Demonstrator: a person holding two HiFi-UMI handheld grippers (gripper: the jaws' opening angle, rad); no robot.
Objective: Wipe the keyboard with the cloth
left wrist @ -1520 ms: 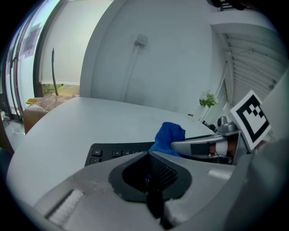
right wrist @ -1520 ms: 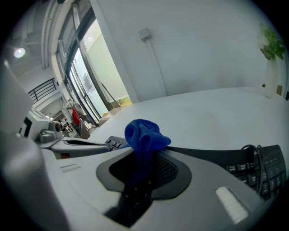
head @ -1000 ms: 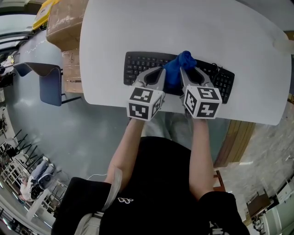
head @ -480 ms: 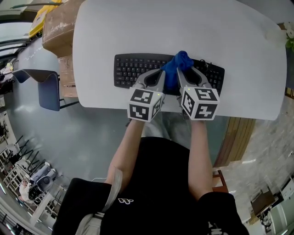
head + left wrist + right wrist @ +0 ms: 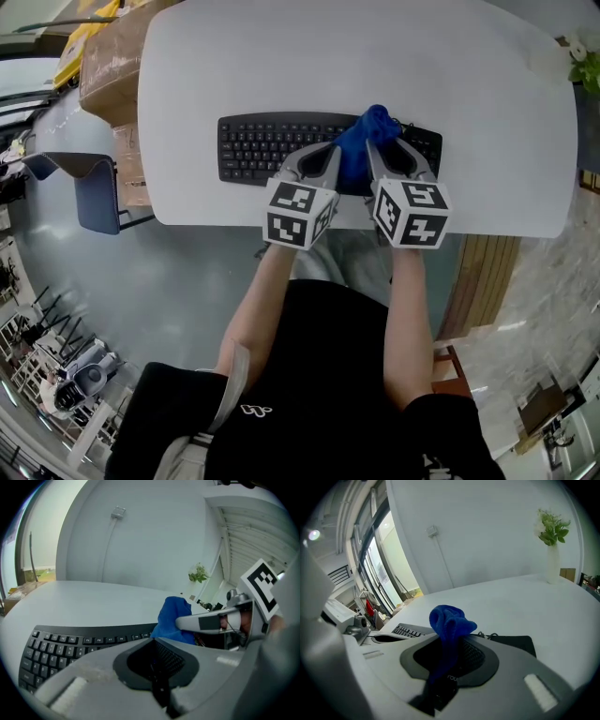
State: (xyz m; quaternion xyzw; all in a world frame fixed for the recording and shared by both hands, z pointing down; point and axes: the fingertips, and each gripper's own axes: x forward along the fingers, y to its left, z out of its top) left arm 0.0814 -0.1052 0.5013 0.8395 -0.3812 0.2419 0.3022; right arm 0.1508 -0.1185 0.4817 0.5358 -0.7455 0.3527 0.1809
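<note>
A black keyboard point(image 5: 272, 145) lies along the near side of the white table point(image 5: 328, 56). A blue cloth point(image 5: 364, 141) is bunched over its right half. My right gripper point(image 5: 377, 145) is shut on the cloth point(image 5: 447, 623), which sticks up between its jaws. My left gripper point(image 5: 328, 150) sits just left of the cloth point(image 5: 172, 617) over the keys, jaws shut with nothing between them. In the left gripper view the keys point(image 5: 51, 646) run to the left and the right gripper's finger point(image 5: 206, 621) presses against the cloth.
Cardboard boxes point(image 5: 112, 56) and a blue chair point(image 5: 98, 192) stand off the table's left end. A vase with a plant point(image 5: 552, 550) is at the table's far right corner. A cable point(image 5: 487, 634) lies by the keyboard's right end.
Both grippers, with the cloth, have slid to the right along the keyboard, from about its middle to its right half.
</note>
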